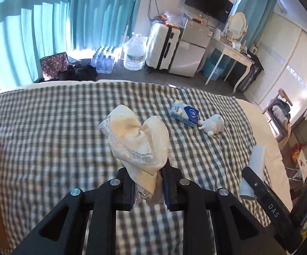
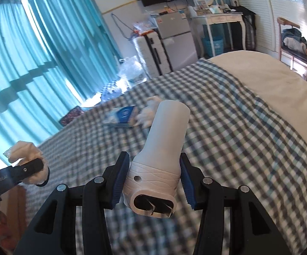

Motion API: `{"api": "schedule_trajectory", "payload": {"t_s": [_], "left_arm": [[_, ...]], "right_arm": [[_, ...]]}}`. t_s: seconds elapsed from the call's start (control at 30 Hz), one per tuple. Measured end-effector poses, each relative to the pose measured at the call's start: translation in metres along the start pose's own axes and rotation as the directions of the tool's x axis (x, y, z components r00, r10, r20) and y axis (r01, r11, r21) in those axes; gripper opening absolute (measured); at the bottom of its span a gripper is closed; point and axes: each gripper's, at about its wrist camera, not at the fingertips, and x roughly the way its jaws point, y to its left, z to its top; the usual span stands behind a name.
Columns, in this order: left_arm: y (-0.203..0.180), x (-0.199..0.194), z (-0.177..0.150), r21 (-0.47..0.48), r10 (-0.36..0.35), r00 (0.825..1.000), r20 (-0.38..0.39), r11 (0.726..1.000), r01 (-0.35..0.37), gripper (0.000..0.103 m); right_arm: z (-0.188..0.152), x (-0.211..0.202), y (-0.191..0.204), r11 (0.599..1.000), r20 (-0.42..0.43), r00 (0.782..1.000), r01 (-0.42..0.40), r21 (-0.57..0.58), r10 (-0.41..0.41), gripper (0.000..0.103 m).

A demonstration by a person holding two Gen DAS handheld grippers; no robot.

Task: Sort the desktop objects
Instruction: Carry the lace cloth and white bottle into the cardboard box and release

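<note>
Gripping cream lace cloth [image 1: 138, 140] in left claw [image 1: 146, 182]; right claw [image 2: 154, 178] clamps white bottle [image 2: 164, 140].

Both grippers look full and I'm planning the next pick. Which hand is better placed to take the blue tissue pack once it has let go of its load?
Probably right. The tissue pack lies right of the left gripper, which is shut on the cream cloth. From the right gripper, shut on the white cylinder, it lies just ahead, slightly left.
</note>
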Motion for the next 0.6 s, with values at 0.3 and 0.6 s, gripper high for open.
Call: {"api": "schedule_trajectory", "payload": {"t_s": [0.3, 0.6], "left_arm": [[0.045, -0.09, -0.041, -0.026, 0.06, 0.997, 0.05, 0.998, -0.059, 0.02], [0.109, -0.179, -0.054, -0.129, 0.112, 0.981, 0.156, 0.987, -0.092, 0.02]], "right_arm": [[-0.034, -0.068, 0.108, 0.98, 0.009, 0.994, -0.109, -0.169, 0.112, 0.047], [-0.076, -0.116, 0.218, 0.908, -0.02, 0.973, -0.223, -0.355, 0.231, 0.047]]}}
